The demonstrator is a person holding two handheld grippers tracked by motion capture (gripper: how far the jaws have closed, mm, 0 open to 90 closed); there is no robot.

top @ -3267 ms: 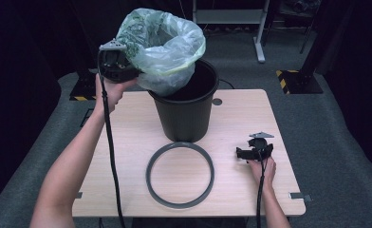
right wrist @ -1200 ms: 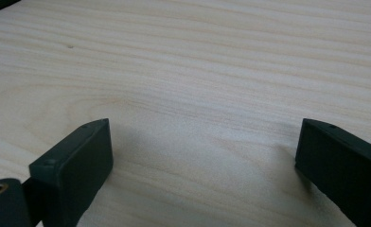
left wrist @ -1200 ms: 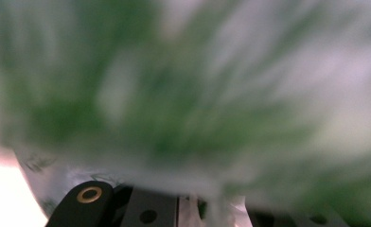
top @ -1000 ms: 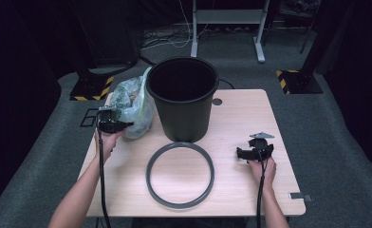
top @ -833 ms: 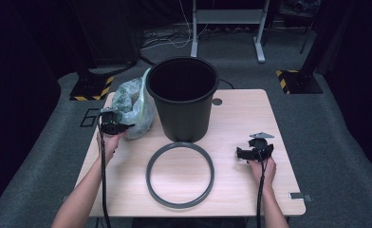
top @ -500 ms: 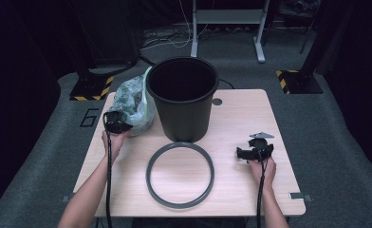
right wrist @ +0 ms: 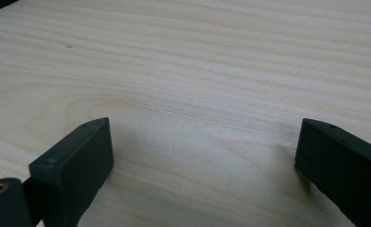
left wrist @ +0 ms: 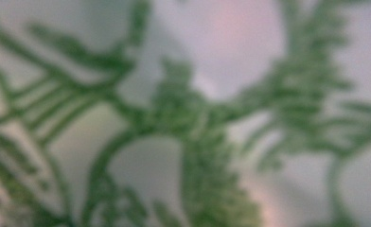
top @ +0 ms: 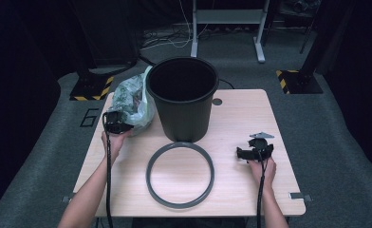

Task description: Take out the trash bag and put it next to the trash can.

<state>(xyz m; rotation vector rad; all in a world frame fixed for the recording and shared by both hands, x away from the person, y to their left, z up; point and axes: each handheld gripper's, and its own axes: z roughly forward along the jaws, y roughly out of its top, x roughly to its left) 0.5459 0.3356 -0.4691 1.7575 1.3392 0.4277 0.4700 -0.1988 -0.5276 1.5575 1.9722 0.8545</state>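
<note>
The left gripper (top: 119,122) sits at the near edge of a crumpled green-patterned plastic bag (top: 133,100), held by the person's left hand (top: 114,141) at the left side of the table. Its jaws have just been opening. In the left gripper view the bag (left wrist: 185,113) presses so close to the camera that it is a blur of green fern-like print on pale film, and the jaws themselves are hidden; whether the pads are pressing on the bag or only resting against it cannot be told.

The bag lies on the far left part of the light wooden table (top: 231,118), bunched up and leaning against the left side of a black plastic bucket (top: 182,97). The bucket stands upright at the far middle of the table, its mouth open and dark inside.

Just near of the bucket a grey ring (top: 180,174) lies flat on the tabletop, well apart from both grippers.

At the right side, the right gripper (top: 243,153) rests low on the table in the person's right hand (top: 262,167). In the right gripper view its two black jaws stand wide apart, with bare wood (right wrist: 198,94) between them.
</note>
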